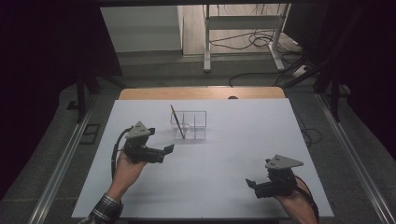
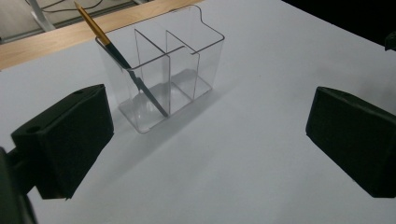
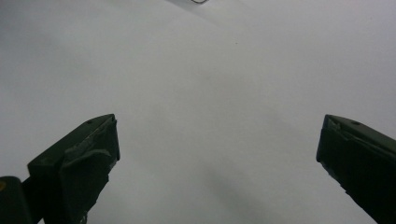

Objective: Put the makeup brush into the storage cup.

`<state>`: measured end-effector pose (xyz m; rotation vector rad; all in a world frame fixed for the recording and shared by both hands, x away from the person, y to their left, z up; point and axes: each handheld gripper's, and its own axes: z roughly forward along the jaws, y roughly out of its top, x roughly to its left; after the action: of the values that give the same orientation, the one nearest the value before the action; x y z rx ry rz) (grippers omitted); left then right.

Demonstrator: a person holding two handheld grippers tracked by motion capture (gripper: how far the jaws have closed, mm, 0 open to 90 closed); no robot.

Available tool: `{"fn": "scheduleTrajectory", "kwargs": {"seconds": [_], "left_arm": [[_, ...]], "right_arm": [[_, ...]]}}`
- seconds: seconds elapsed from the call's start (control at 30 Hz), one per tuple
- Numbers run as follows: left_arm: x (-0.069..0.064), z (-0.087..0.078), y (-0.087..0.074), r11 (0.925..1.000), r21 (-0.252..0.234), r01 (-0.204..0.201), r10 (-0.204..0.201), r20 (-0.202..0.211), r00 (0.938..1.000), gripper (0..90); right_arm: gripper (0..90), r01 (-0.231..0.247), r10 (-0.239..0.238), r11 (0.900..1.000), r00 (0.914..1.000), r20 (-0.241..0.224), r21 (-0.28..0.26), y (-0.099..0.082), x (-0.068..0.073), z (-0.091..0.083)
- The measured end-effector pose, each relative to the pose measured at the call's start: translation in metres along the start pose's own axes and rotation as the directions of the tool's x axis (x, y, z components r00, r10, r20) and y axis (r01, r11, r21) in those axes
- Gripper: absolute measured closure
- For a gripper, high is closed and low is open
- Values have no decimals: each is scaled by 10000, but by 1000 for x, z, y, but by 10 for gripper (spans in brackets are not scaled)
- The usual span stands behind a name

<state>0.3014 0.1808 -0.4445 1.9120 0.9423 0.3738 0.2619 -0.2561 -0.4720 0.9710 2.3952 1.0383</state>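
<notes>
Left gripper (image 1: 168, 149) hovered with jaws spread wide and empty, near the clear divided holder (image 1: 191, 125), whose left compartment held a leaning pencil (image 1: 177, 121). Right gripper (image 1: 251, 183), jaws wide and empty, sat well apart over bare white table (image 1: 224, 158) near the front edge.

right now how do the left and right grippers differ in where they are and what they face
The left gripper sits farther up the table, close to the clear organizer with the pencil leaning in its end compartment; the right gripper sits near the front edge, far from it. The left gripper view looks at the organizer between its jaws; the right gripper view looks mostly at bare white table. Both are open and hold nothing.
</notes>
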Motion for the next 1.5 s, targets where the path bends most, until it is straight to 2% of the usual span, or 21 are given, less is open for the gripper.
{"fn": "scheduleTrajectory", "kwargs": {"seconds": [0.3, 0.53, 0.87, 1.5], "left_arm": [[-4, -5, -4, 10000, 12, 11, -11, -35, 10000, 11], [-4, -11, -11, 9998, -41, 199, -200, -83, 9998, 11], [-9, -19, -19, 10000, 45, 24, -23, -206, 9998, 12], [-21, -34, -32, 9998, -158, 152, -155, -141, 9998, 12]], "right_arm": [[0, 18, -17, 9999, 10000, 79, -116, 0, 1, -1], [0, 26, -25, 9999, 10000, 70, -165, 1, 2, -2], [0, 110, -107, 9997, 9999, 130, -199, 1, 2, -3], [0, 68, -65, 9998, 9999, 145, -174, 1, 3, -4]]}}
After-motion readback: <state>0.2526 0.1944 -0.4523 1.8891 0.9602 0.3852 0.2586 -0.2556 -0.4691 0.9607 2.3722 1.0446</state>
